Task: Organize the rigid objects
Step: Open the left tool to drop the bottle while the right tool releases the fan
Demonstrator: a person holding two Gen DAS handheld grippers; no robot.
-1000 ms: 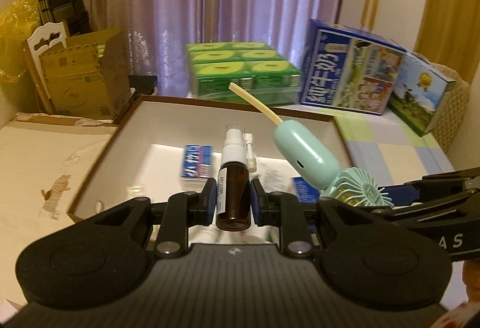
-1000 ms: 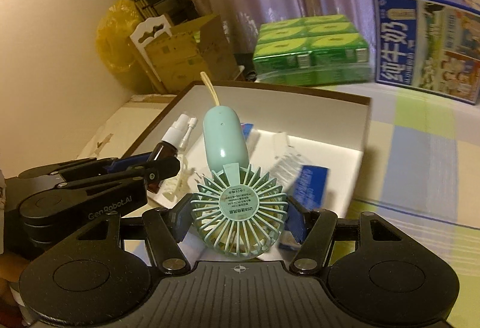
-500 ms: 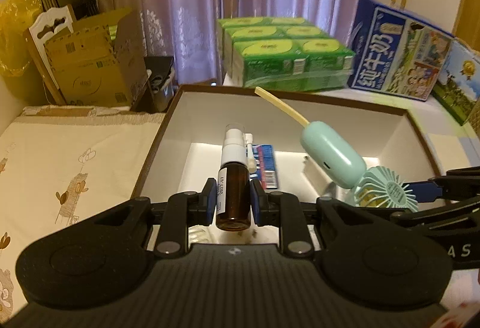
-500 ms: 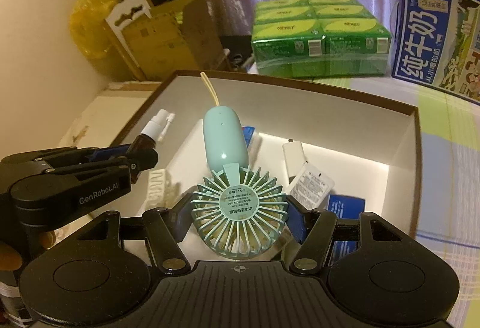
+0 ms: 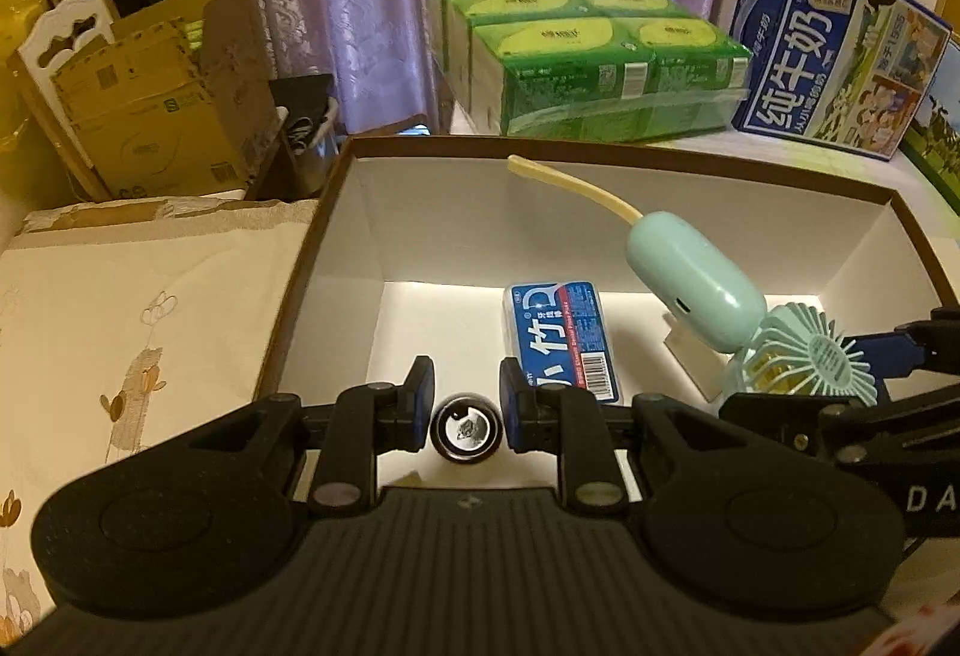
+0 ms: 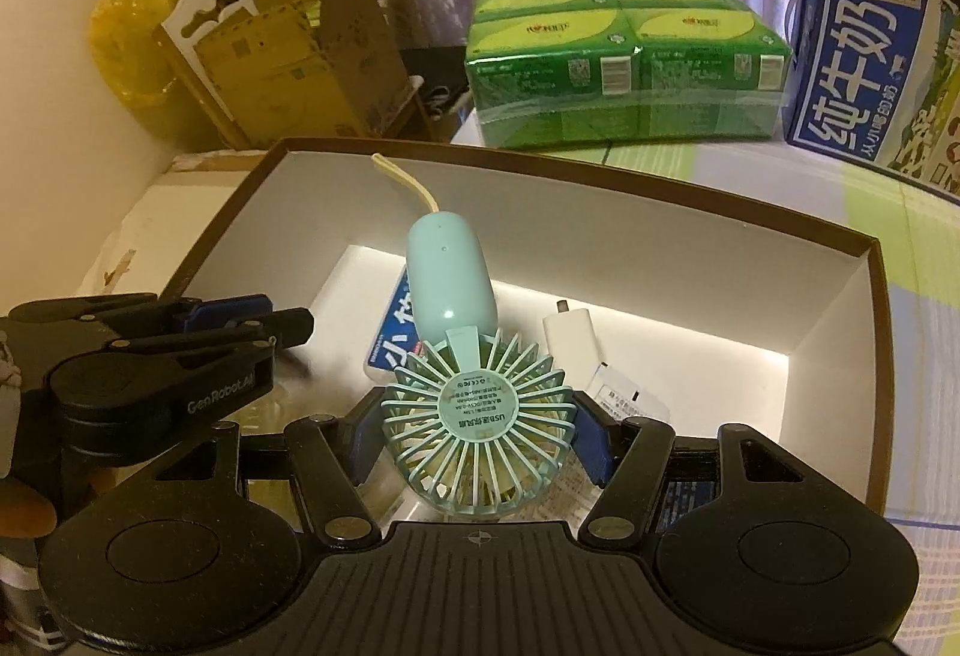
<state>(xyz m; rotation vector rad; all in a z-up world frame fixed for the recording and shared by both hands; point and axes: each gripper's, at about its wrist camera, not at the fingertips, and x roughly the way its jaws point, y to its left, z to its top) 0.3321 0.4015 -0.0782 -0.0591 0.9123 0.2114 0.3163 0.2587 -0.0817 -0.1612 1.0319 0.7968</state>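
Both tongs over the open box

Left tongs (image 5: 465, 401) pinch a small bottle (image 5: 466, 427) near the box's (image 5: 324, 212) left wall; right tongs (image 6: 477, 437) pinch a fan (image 6: 474, 425) at the near edge, bare floor beyond.

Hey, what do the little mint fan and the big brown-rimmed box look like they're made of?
Mint handheld fan: looks like moulded plastic, smooth with a soft sheen on the handle; the grille has thin rigid ribs around a printed label.

Open box: probably cardboard, with matt white inner walls, a thin brown edge and straight folded corners. The frames do not show whether it is coated.
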